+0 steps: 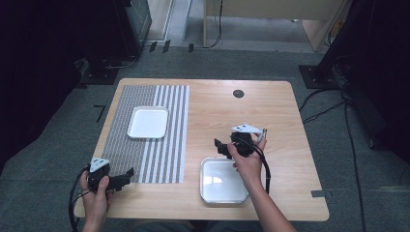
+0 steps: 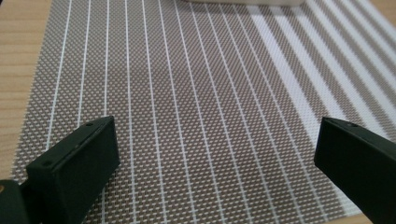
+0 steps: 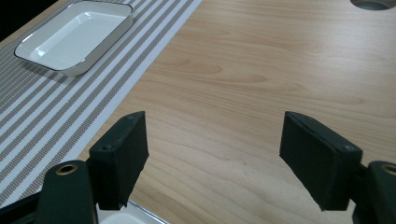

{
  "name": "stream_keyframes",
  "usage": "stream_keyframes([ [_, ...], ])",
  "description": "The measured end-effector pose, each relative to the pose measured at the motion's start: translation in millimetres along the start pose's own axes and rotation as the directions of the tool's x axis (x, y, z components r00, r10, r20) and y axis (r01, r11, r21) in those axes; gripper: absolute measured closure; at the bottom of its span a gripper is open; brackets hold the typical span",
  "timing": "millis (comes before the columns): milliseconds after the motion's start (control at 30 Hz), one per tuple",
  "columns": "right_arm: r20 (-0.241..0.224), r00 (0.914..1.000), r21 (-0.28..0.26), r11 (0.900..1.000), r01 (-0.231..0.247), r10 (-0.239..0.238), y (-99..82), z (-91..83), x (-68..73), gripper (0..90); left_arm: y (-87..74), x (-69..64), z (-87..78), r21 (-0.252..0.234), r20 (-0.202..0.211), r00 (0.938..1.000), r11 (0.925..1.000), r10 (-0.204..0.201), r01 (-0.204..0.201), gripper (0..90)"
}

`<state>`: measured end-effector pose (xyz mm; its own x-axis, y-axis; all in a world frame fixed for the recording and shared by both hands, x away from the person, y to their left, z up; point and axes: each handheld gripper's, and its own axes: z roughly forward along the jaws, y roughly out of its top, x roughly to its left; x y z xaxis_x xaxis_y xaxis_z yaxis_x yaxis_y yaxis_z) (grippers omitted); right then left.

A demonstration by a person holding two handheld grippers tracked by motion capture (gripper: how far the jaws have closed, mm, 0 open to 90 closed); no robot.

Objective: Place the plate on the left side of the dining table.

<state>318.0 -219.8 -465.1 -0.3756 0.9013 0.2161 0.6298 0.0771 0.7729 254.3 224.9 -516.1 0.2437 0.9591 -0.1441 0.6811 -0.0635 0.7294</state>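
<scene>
I've got my left gripper (image 1: 126, 175) down at the near-left corner of the table (image 1: 270, 106), its jaws pointing right over the near edge of the striped placemat (image 1: 145, 130). In the left gripper view the jaws stand wide apart with nothing between them, just woven mat (image 2: 196, 112) underneath; the right jaw is cut off by the frame edge, and a pale rim at the very top is too cropped to identify for sure.

My right gripper (image 1: 220, 146) hangs right of the mat, just past the far edge of the near white tray (image 1: 220, 180), jaws pointing left. My right hand (image 1: 247, 162) covers the tray's far-right corner in the high view. In the right gripper view the jaws are spread wide and empty over bare wood (image 3: 261, 74); a sliver of the near tray's rim (image 3: 140, 212) peeks in at the bottom, mostly hidden behind the left jaw.

The far white tray (image 1: 148, 122) sits on the placemat, and it looks empty; the right gripper view shows it (image 3: 74, 35) at upper left, its far corner clipped. A dark round port (image 1: 238, 94) sits near the table's far edge, half cut off (image 3: 373, 3) in the right gripper view. Cables trail from both grippers.
</scene>
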Motion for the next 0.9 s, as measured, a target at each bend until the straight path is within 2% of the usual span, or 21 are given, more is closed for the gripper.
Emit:
stream_keyframes([
  [133,0.008,0.9998,0.001,0.9998,-0.021,0.021,-7.6,-8.4,-8.2,23.9,-0.5,-1.2,0.6,-0.003,-0.007,0.9999,0.9999,0.01,-0.01,0.0],
  [200,0.015,0.9996,-0.001,0.9997,-0.025,0.025,-11.7,-12.9,-12.2,23.9,-1.5,-2.8,1.7,-0.002,-0.021,0.9992,0.9994,0.033,-0.033,0.0],
  [433,0.04,0.9981,-0.011,0.9989,-0.047,0.047,-24.6,-28.5,-27.9,24.0,-1.5,-5.5,2.8,0.014,-0.04,0.9971,0.9978,0.065,-0.065,0.0],
  [600,0.065,0.9958,-0.019,0.9978,-0.063,0.064,-33.2,-41.4,-40.9,24.0,-1.3,-11.6,5.7,0.041,-0.084,0.9899,0.993,0.114,-0.111,0.0],
  [700,0.079,0.9941,-0.024,0.9971,-0.073,0.074,-36.6,-47.4,-47.1,24.0,-1.3,-11.8,5.9,0.043,-0.086,0.9896,0.9928,0.115,-0.112,0.0],
  [900,0.119,0.9863,-0.04,0.9931,-0.11,0.114,-50.7,-69.9,-70.9,24.1,-1.3,-11.7,5.8,0.042,-0.085,0.9898,0.9929,0.114,-0.111,0.0],
])
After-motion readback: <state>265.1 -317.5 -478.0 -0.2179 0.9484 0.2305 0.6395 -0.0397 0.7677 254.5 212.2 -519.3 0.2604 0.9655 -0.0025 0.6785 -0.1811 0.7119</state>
